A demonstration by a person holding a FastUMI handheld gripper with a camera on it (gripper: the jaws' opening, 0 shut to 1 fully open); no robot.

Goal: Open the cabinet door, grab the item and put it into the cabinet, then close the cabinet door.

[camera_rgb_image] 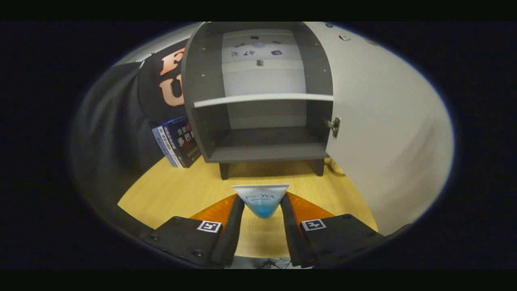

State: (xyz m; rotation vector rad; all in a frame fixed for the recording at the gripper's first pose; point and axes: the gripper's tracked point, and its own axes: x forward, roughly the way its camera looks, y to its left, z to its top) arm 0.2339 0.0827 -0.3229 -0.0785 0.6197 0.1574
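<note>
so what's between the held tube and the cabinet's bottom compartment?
Gripper view: bare wooden tabletop only. The gripper is shut on the tube; the cabinet stands beyond with its door open.

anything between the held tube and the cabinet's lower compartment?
Nothing visible. The tube sits clamped between the gripper jaws; ahead is bare tabletop, then the cabinet with its door swung open to one side. The lower compartment looks empty.

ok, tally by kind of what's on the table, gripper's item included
Cabinet, door open: 1
Tube, gripped between the gripper fingers: 1
Book, beside the cabinet: 1
Total: 3
</note>
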